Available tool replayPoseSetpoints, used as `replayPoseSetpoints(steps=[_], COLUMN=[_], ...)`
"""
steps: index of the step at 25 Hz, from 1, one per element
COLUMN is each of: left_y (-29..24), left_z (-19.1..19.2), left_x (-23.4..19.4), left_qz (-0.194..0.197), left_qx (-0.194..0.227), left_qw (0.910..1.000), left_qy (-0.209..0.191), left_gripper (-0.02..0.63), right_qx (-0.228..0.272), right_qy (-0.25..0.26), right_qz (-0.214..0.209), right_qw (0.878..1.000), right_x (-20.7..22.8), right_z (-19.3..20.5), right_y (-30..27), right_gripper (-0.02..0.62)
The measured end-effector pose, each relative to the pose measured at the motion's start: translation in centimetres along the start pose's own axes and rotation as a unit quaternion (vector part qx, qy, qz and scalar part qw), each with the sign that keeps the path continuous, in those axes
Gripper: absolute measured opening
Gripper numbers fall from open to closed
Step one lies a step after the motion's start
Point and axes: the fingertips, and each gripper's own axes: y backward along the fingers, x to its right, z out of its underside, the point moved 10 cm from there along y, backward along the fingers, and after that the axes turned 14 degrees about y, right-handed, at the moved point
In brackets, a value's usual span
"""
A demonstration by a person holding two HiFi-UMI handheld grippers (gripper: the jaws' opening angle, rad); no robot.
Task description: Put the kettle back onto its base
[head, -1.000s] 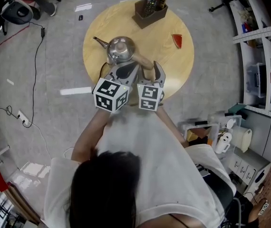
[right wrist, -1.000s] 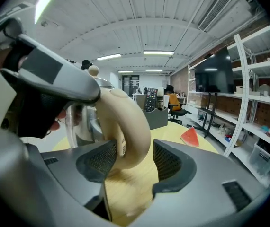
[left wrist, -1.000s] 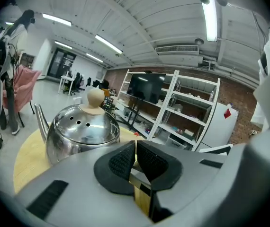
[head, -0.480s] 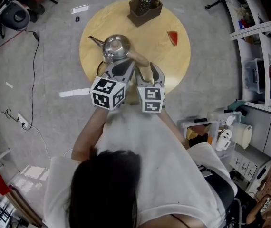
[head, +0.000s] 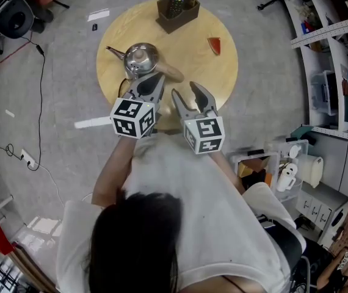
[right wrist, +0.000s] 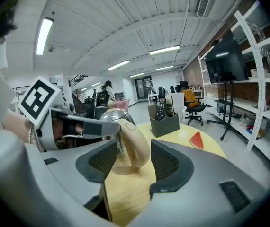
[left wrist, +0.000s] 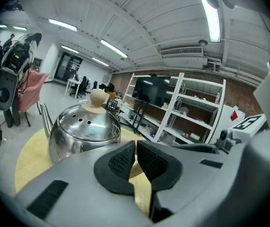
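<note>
- kettle (head: 138,58) stands upright on the round table (head: 223,84), left of centre, spout toward the left edge, lid on.
- base: I can't make out a separate one under it in any view, because the gripper bodies block the kettle's bottom edge. A thin dark cord (head: 123,87) curls at the table rim just beside the kettle. My read is the base sits right under it, but that's a guess.
- left gripper (head: 151,81): clenched, pads pressed together, nothing between them. Its tips are right by where the beige handle (head: 169,73) joins the body. Touching or just clear, can't tell.
- right gripper (head: 187,95): released, jaws wide apart. The handle is just ahead of the gap and in line with it, not between the pads and not touched.
- neither tong carries the kettle; it stands on its own.
- progress: looks done or nearly so, with the kettle down, level and ungripped. What's left, if anything, is to confirm it's seated and pull both tongs clear.
- if it isn't on the base, the whole lift-and-place is still to do, and the open right gripper is lined up on the handle for it.
- also on the table: remote holder (head: 177,8) at the far edge and a red wedge (head: 213,44) to the right, both well apart from the kettle.
</note>
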Motion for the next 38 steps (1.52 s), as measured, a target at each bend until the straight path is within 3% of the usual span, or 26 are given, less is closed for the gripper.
replayPoseSetpoints(steps=[4,10,16,20,26,33,38], left_y=[0.0,0.2,0.2,0.8,2.1,3.8,5.0], left_z=[0.4,0.5,0.7,0.8,1.0,0.9,1.2], left_x=[0.2,0.3,0.0,0.5,1.7,3.1,4.2], left_qz=[-0.006,-0.015,-0.027,-0.031,-0.04,-0.054,-0.067], left_qx=[0.008,0.018,0.028,0.039,0.063,0.097,0.11], left_qw=[0.9999,0.9997,0.9989,0.9982,0.9969,0.9938,0.9916], left_qy=[0.005,0.009,0.027,0.032,0.025,0.007,-0.008], left_gripper=[0.035,0.035,0.037,0.037,0.035,0.035,0.037], right_qx=[0.018,0.032,0.044,0.059,0.116,0.092,0.085], right_qy=[-0.008,-0.02,0.032,0.028,0.017,0.039,0.024], right_qz=[-0.007,-0.066,-0.042,-0.034,-0.014,-0.012,-0.002], right_qw=[1.0,0.997,0.998,0.997,0.993,0.995,0.996], right_x=[0.6,0.2,0.0,0.3,0.7,0.3,0.0], right_z=[-0.7,-1.9,-3.0,-3.8,-5.3,-5.3,-4.8], right_y=[1.2,1.5,2.0,2.8,3.9,3.9,4.2], right_gripper=[0.234,0.22,0.109,0.066,0.048,0.037,0.031])
